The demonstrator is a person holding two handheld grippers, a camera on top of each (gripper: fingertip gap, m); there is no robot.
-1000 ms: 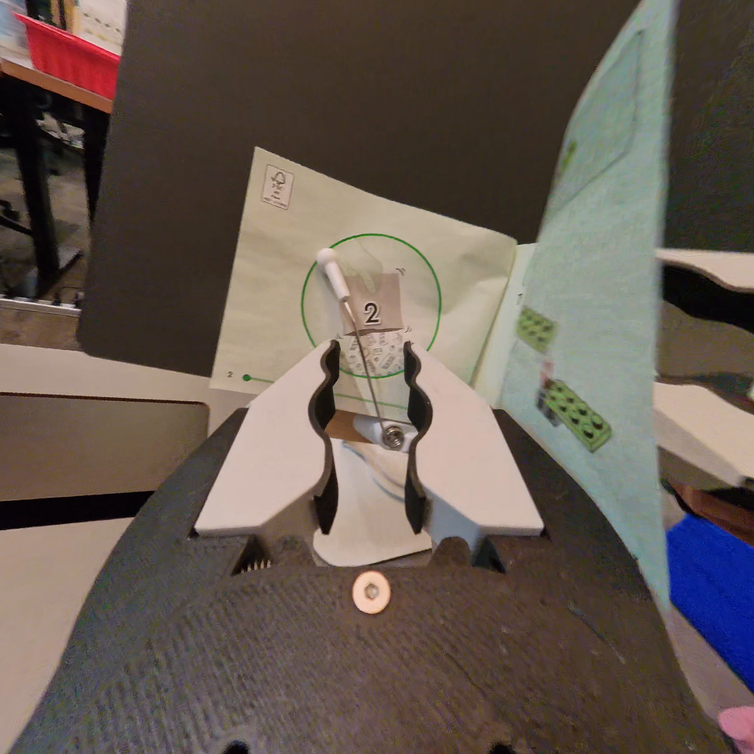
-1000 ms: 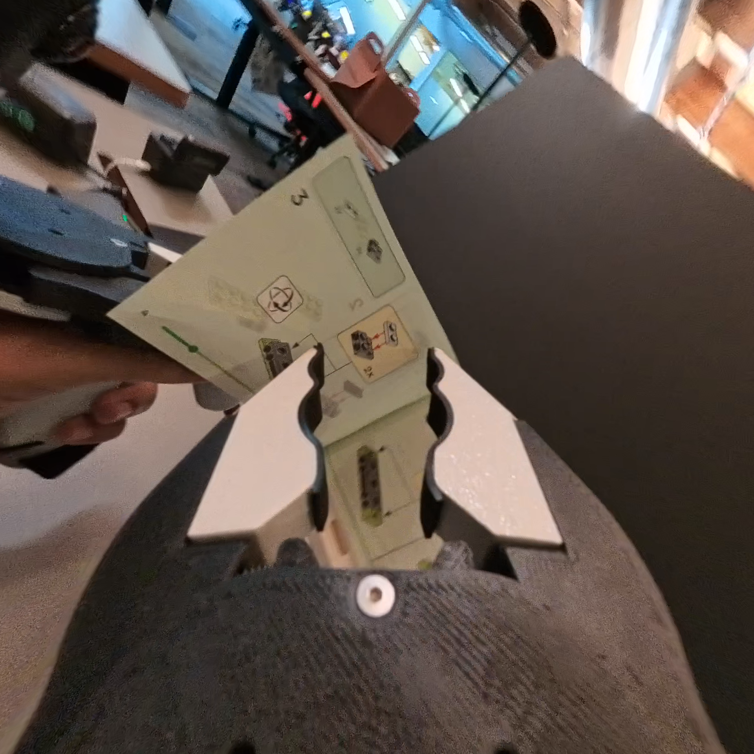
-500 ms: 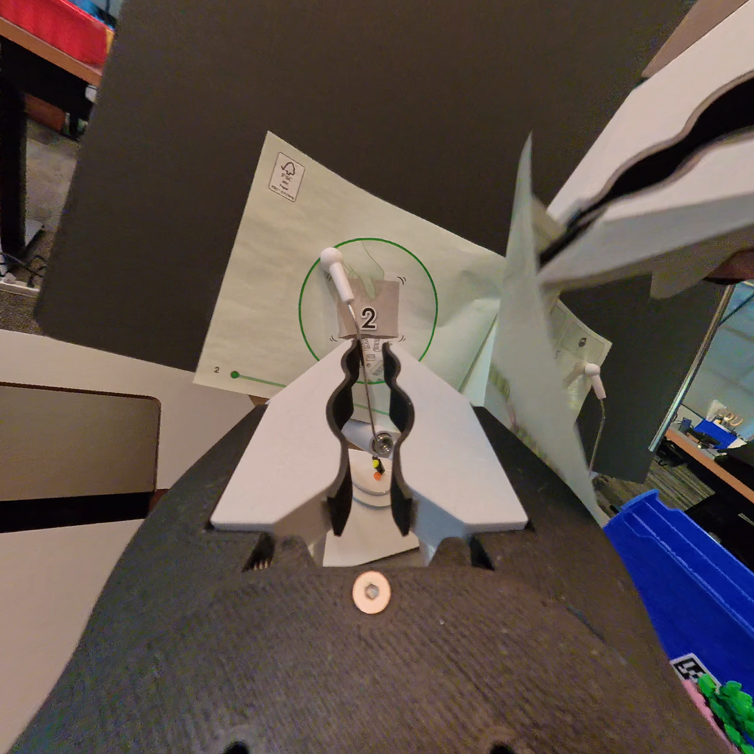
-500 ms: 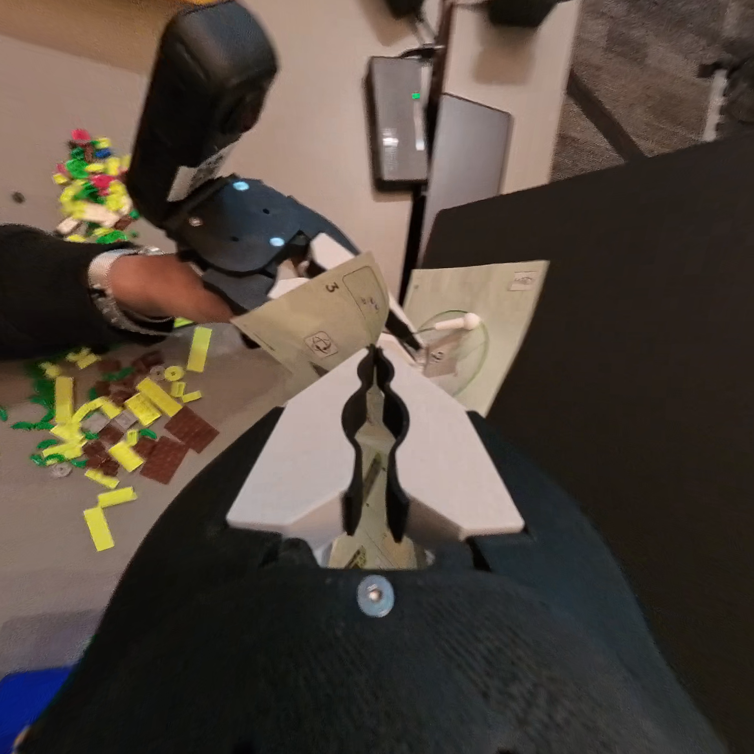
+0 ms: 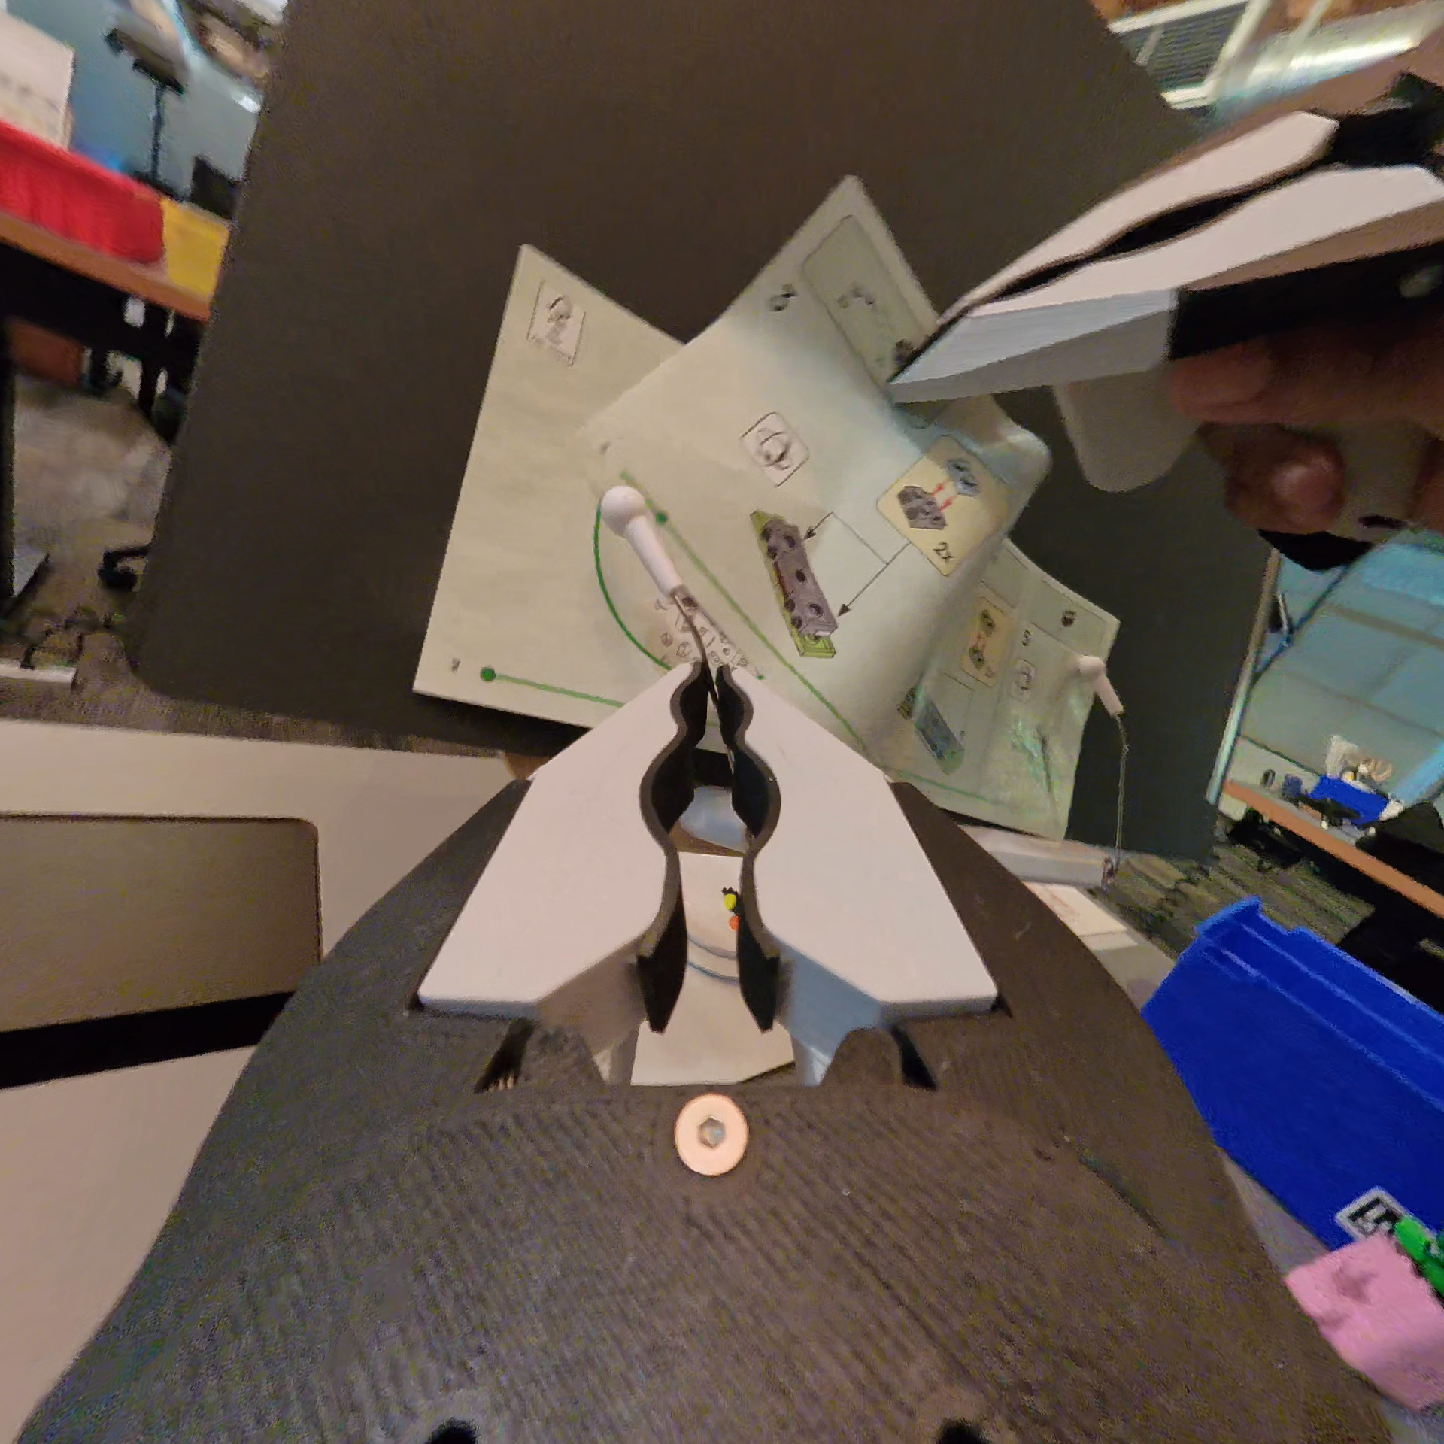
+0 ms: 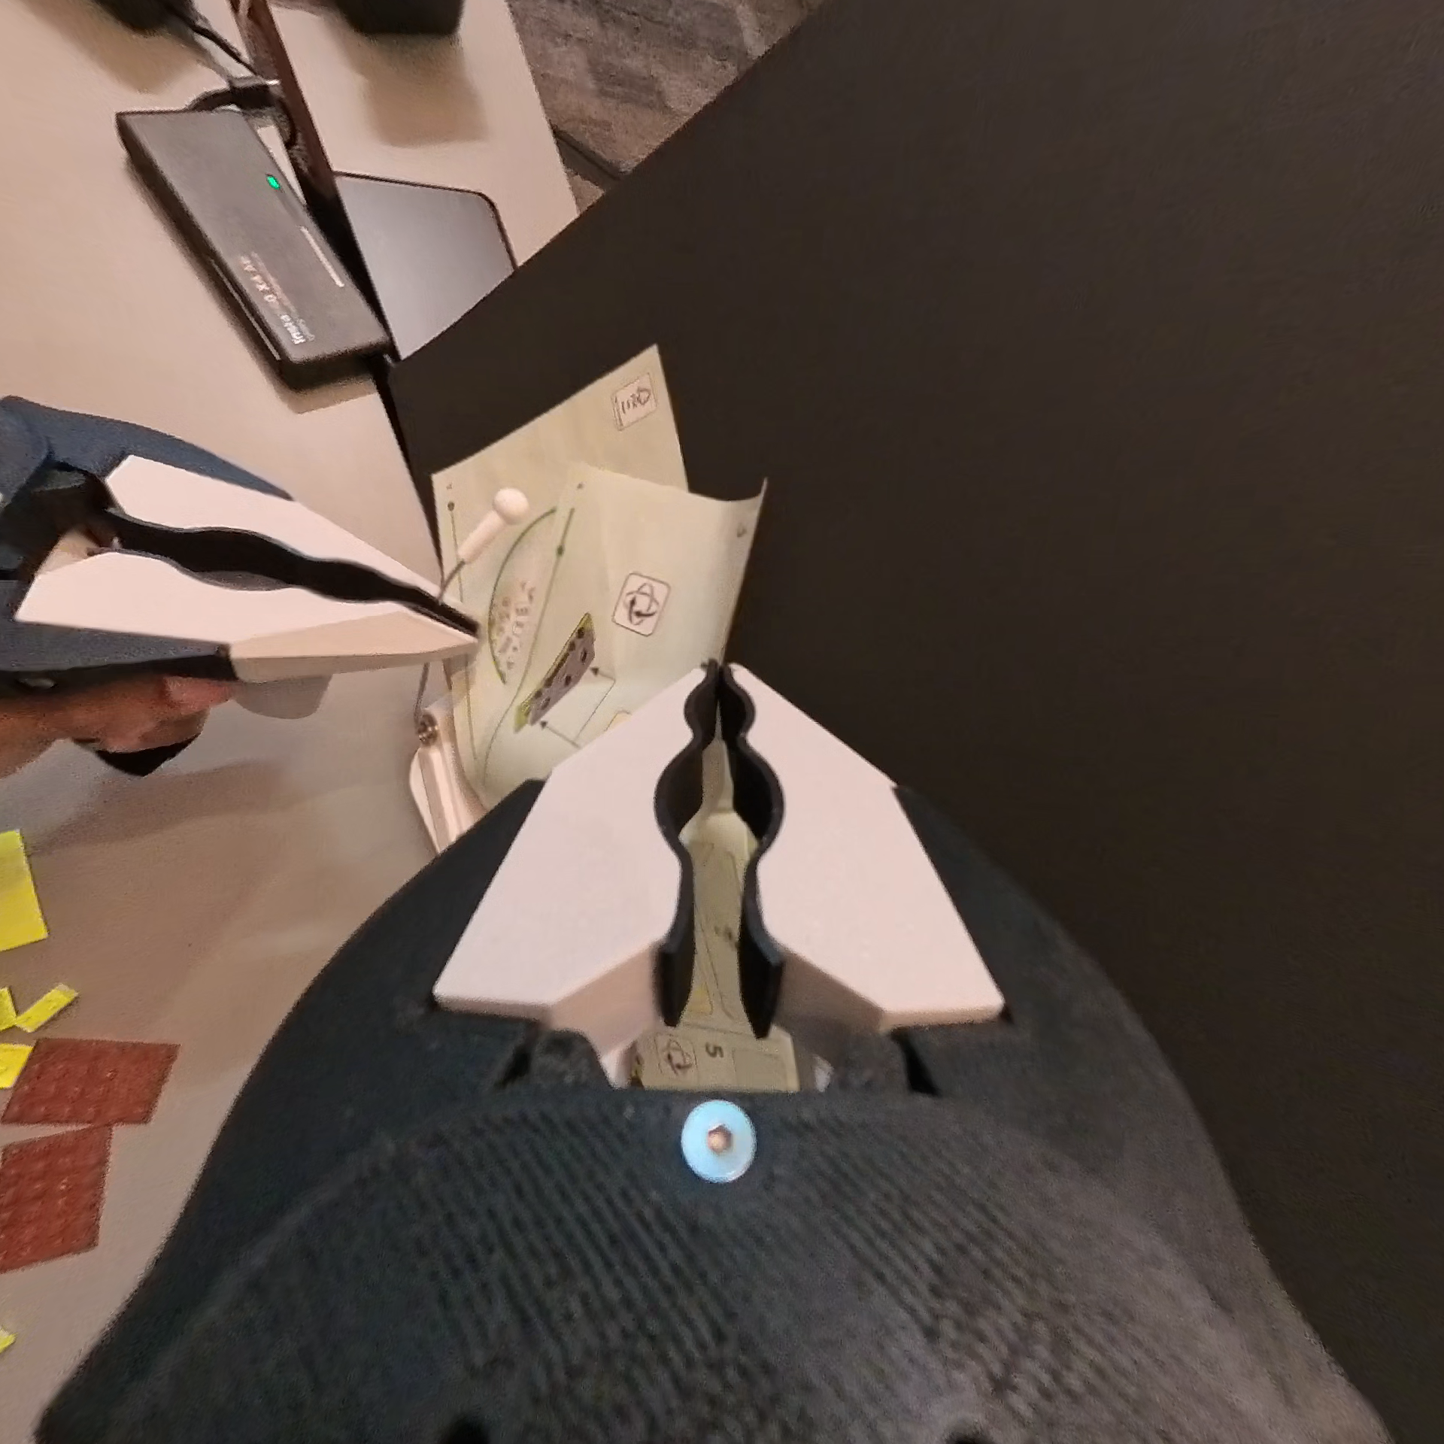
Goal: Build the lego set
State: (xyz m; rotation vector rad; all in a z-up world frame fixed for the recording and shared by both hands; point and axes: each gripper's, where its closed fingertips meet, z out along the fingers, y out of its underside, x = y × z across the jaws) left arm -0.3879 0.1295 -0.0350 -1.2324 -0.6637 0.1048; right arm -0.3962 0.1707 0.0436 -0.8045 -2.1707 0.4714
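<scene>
Page-turn on the instruction booklet [image 5: 547,539], which stood propped on a white stand [image 6: 437,781] against the black backboard [image 5: 703,156] at the worktop's [image 6: 234,820] back edge.

Right gripper [image 6: 715,672]: tips clenched on the top edge of the turning page [image 5: 789,500], which was mid-flip and bowed. Left gripper [image 5: 707,676]: tips pinched on the thin wire of the white-tipped page-holder arm [image 5: 645,539], pulling it off the page. A second holder arm [image 5: 1094,680] sat at the booklet's right side.

Loose lego pieces [image 6: 47,1109], yellow and brown, lay at the worktop's left edge, well apart from both grippers. Nothing built yet that I could see. Blue bin [image 5: 1289,1055] was near the right edge.

Risks as I judged them:
- Paper tear or crease: the right pinch was small and near the edge, so any sideways drag against the spine would load that one spot.
- Page slipping out of the tips mid-flip and flopping back, since the paper was thin and the grip area tiny.
- Wire arm springing back onto the half-turned page if the left pinch let go early, causing a crumpled page or the booklet being knocked off the stand.
- Stand tipping or sliding if the wire got pulled too far, as I couldn't tell whether it was fixed down.
- Two pages grabbed at once; I couldn't tell from either view.
</scene>
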